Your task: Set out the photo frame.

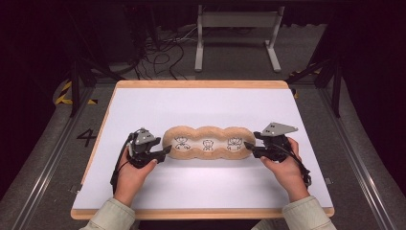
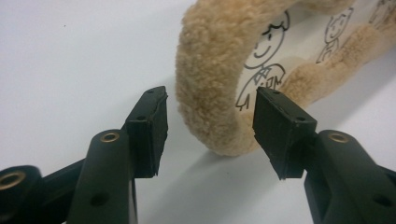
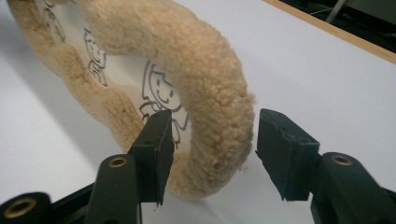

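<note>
The black fingers point(image 2: 154, 126) of the left gripper point(image 2: 208, 128) are seen spread, straddling the left end of a long tan fleece cushion with three scalloped lobes and white panels printed with line-drawn children point(image 1: 207, 143); a gap is visible between each pad and the pile, so nothing is gripped. The right gripper point(image 3: 212, 151) is released likewise, its fingers point(image 3: 156, 144) set either side of the fleecy rim at the cushion's right end without pressing it.

The cushion lies flat across the middle of the white tabletop point(image 1: 201, 108), between both grippers. It is judged light, soft and easily squashed, with a limp middle likely to sag if lifted by one end. The thick padded rim at each end is the best hold: the pile should give friction, while the smooth printed panels offer little purchase.
</note>
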A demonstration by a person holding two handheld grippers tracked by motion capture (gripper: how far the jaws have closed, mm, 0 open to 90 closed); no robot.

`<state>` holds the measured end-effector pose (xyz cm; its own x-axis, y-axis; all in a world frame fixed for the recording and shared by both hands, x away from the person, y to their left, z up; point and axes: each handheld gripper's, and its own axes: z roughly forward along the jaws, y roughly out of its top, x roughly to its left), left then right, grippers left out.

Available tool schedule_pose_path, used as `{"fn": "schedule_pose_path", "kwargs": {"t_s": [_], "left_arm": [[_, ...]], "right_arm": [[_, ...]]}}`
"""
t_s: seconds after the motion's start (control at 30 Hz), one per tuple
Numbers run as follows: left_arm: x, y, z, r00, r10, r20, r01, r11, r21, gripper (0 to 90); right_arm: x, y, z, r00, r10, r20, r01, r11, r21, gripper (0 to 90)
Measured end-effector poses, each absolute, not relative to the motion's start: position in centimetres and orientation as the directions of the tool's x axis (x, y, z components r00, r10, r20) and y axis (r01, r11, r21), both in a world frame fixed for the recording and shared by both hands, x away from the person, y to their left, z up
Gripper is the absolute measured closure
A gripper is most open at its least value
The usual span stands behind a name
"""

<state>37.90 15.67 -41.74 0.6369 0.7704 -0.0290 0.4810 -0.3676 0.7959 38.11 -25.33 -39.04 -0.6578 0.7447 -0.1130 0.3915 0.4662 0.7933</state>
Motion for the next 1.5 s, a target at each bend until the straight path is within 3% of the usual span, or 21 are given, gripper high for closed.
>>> {"fn": "schedule_pose_path", "kwargs": {"t_s": [0.27, 0.53, 0.77, 1.1, 1.5], "left_arm": [[36.2, 16.6, -40.9, 0.655, 0.756, -0.005, 0.436, -0.372, 0.819, 40.0], [35.3, 19.2, -41.0, 0.647, 0.757, -0.098, 0.469, -0.293, 0.833, 38.2], [34.8, 20.4, -41.4, 0.635, 0.764, -0.113, 0.483, -0.278, 0.83, 37.1], [34.9, 21.9, -42.5, 0.631, 0.758, -0.168, 0.517, -0.249, 0.819, 35.1], [35.2, 22.8, -44.6, 0.647, 0.745, -0.164, 0.53, -0.283, 0.8, 33.6]], "right_arm": [[36.8, -26.3, -37.9, -0.671, 0.736, -0.088, 0.387, 0.448, 0.806, 40.5], [36.6, -27.6, -37.8, -0.665, 0.746, -0.043, 0.417, 0.418, 0.807, 36.6], [36.1, -28.9, -37.9, -0.657, 0.754, -0.001, 0.453, 0.395, 0.799, 34.8], [35.0, -31.1, -39.2, -0.64, 0.768, 0.039, 0.481, 0.359, 0.8, 33.1], [34.6, -31.7, -41.6, -0.667, 0.743, 0.042, 0.459, 0.367, 0.809, 31.7]]}}
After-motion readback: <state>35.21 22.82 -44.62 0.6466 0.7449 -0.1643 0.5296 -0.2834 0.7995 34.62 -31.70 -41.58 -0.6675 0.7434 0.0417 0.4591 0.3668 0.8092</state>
